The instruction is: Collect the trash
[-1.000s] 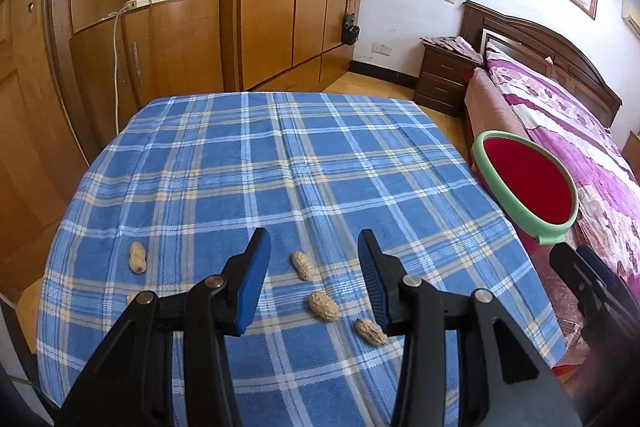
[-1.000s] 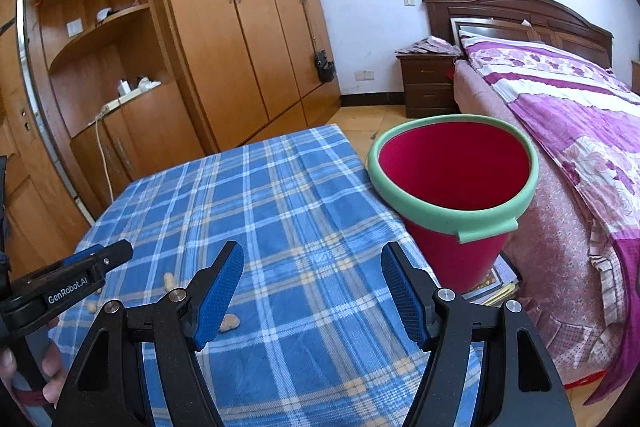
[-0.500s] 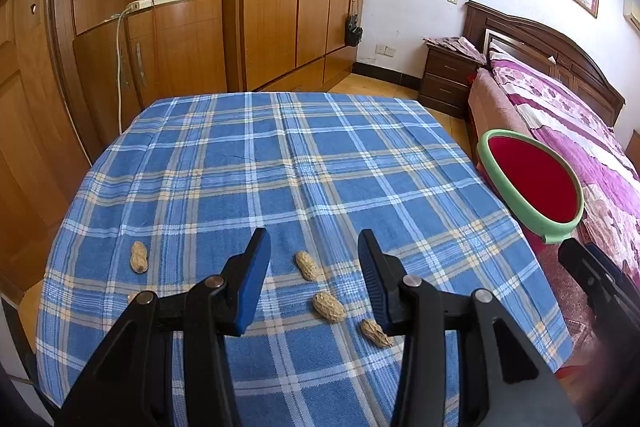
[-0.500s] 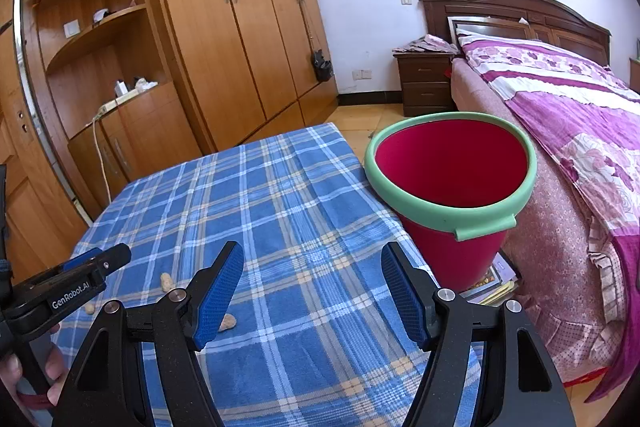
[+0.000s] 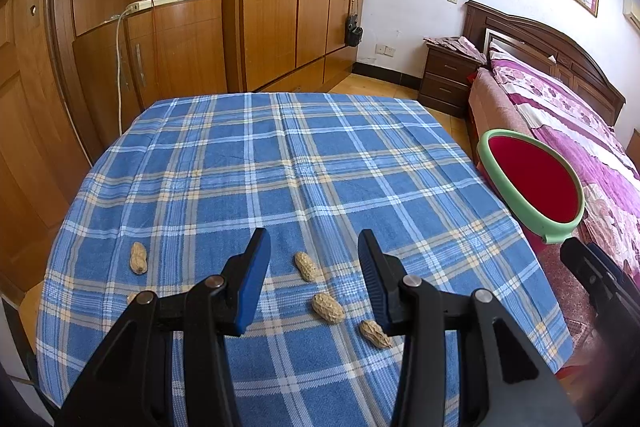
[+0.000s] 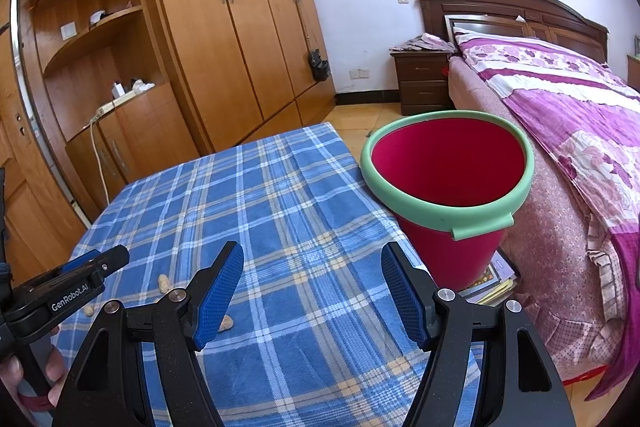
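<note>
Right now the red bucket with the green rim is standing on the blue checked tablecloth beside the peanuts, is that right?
Not quite: the red bucket stands off the tablecloth, beside the table's edge next to the bed, as the right wrist view shows. The peanuts do lie on the cloth.

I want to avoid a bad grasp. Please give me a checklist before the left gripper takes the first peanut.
1. Left gripper open, nothing held: ok.
2. Peanut lies between its fingers' line, apart from the next peanut: ok.
3. Fingers down at the plaid cloth: not ok, they hover above it.
4. Red bucket upright beside the table, mouth open: ok.
5. Right gripper open and away from the peanuts: ok.
6. Bucket bottom empty: cannot tell.
</note>
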Available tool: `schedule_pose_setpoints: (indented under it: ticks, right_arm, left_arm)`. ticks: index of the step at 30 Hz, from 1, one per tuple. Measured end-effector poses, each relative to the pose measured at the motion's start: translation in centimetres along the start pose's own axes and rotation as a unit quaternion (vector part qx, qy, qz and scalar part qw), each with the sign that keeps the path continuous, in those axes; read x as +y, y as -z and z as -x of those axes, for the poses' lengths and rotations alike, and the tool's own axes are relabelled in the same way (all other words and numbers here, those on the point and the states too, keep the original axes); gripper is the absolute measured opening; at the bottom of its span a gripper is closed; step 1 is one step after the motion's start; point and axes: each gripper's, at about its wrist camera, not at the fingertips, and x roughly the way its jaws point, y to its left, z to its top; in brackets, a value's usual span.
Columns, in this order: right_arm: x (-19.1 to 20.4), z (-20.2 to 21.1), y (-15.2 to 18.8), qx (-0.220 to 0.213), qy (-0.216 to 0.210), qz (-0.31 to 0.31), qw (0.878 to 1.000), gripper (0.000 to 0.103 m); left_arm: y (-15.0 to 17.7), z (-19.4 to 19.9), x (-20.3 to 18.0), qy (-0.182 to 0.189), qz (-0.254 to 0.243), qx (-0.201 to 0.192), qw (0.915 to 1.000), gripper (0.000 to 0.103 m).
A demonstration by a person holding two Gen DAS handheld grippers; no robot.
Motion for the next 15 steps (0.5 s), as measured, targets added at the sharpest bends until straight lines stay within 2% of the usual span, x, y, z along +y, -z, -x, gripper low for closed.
schedule_pose_setpoints:
  ticks: [15]
  right_arm:
    - [-0.03,-0.01,-0.02,0.001,0.000,0.000,1.000,0.073]
  left_arm:
    - [-0.05,-0.10,-0.02,0.001,0.000,0.001,1.0000,0.046]
